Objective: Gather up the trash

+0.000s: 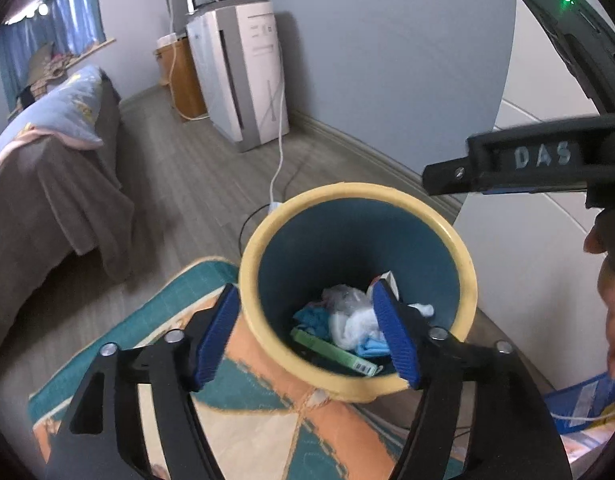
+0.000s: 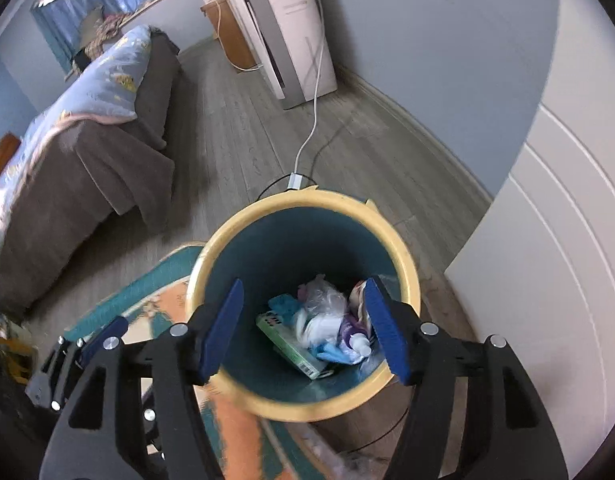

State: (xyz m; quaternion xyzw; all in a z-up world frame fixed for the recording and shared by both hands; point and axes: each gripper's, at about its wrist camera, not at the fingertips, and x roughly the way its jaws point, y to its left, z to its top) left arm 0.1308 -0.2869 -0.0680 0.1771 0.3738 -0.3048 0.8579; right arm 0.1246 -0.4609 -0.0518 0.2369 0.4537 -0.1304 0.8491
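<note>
Both your grippers hang open and empty over the trash bin.

Your left gripper (image 1: 307,336) has its blue pads spread wide with nothing between them; one pad sits outside the bin's rim, the other above its mouth. Your right gripper (image 2: 305,328) is likewise released, its pads framing the bin's opening and gripping nothing. The trash bin (image 1: 463,264), yellow-rimmed with a dark teal inside, stands on the wood floor at the edge of a teal and orange rug (image 1: 267,412), near a white door (image 2: 567,240). Inside lie the collected scraps: a green box (image 2: 291,344), a crumpled clear bag (image 2: 323,296), white tissue (image 1: 359,328), and a small bottle (image 2: 353,338).
</note>
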